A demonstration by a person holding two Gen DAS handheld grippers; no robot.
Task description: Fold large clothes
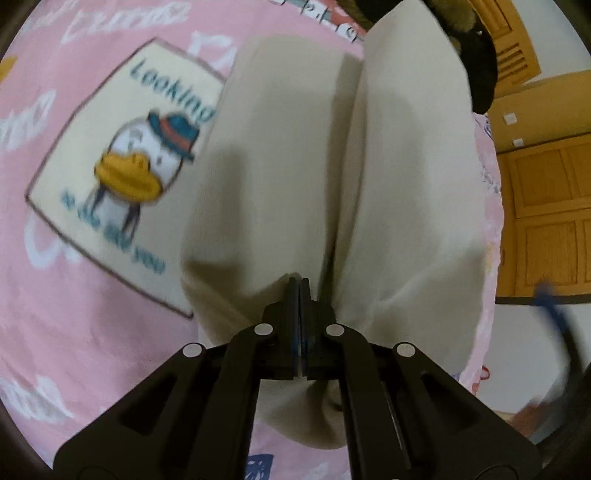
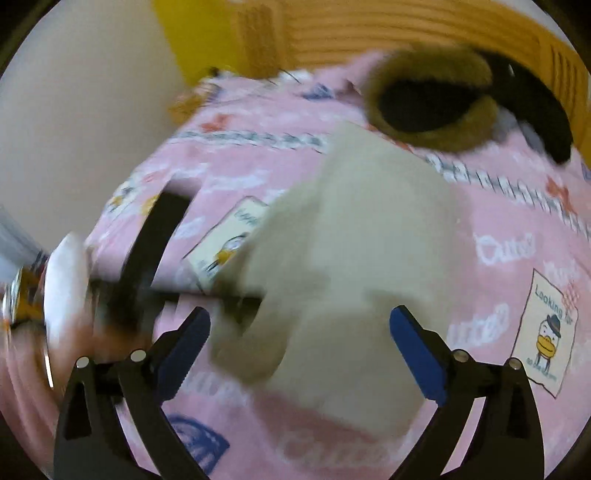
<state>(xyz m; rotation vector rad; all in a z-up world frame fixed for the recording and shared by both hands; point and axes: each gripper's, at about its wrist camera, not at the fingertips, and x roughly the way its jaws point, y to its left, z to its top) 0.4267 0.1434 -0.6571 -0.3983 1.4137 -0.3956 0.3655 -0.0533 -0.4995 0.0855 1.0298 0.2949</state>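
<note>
A large cream garment (image 1: 288, 177) lies lengthwise on a pink printed bedsheet (image 1: 74, 332). My left gripper (image 1: 299, 284) is shut on the near edge of the garment, which bunches and lifts around the pads. In the right wrist view the same cream garment (image 2: 354, 258) is blurred, its near part raised off the pink sheet (image 2: 498, 229). My right gripper (image 2: 299, 332) is open, its blue pads (image 2: 417, 354) wide apart on either side of the cloth, holding nothing. The left gripper's black body (image 2: 147, 251) shows blurred at the left.
A black jacket with a brown fur hood (image 2: 436, 99) lies at the far end of the bed, also visible in the left wrist view (image 1: 476, 55). A wooden headboard (image 2: 369, 29) stands behind. Wooden doors (image 1: 546, 184) and the bed's right edge (image 1: 491, 258) are nearby.
</note>
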